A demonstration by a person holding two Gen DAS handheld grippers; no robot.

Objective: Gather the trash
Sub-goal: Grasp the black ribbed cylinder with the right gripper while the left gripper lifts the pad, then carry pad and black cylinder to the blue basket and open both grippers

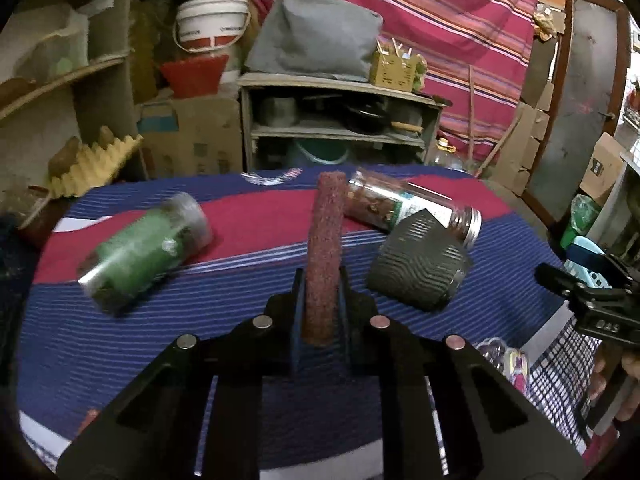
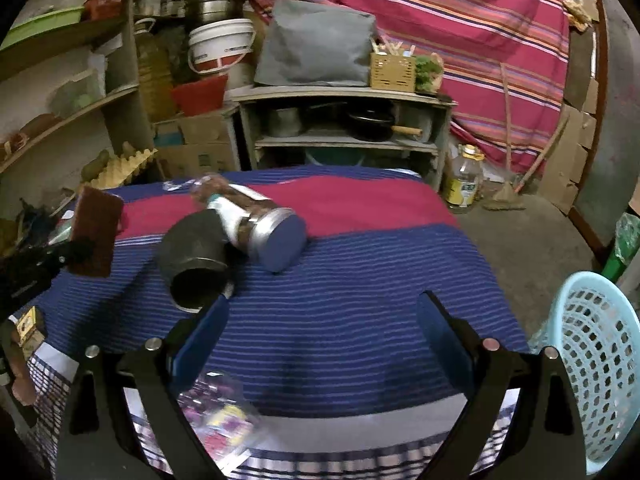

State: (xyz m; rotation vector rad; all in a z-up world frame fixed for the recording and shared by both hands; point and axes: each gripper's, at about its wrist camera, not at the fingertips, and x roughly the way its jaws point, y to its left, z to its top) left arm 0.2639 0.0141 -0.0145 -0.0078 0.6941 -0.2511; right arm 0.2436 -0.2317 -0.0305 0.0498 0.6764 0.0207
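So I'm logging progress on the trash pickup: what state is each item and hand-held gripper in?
Red scouring pad: clamped edge-on, off the table.
Green jar: lying sideways.
Silver-lidded jar: lying sideways.
Dark ribbed cup: tipped over.
Blue basket: upright.
Left hand-held gripper: shut on pad.
Right hand-held gripper: open.

A striped red cloth (image 2: 460, 24) is hanging behind a low wooden shelf (image 2: 340, 120); bare concrete floor (image 2: 520, 248) is showing dimly lit.
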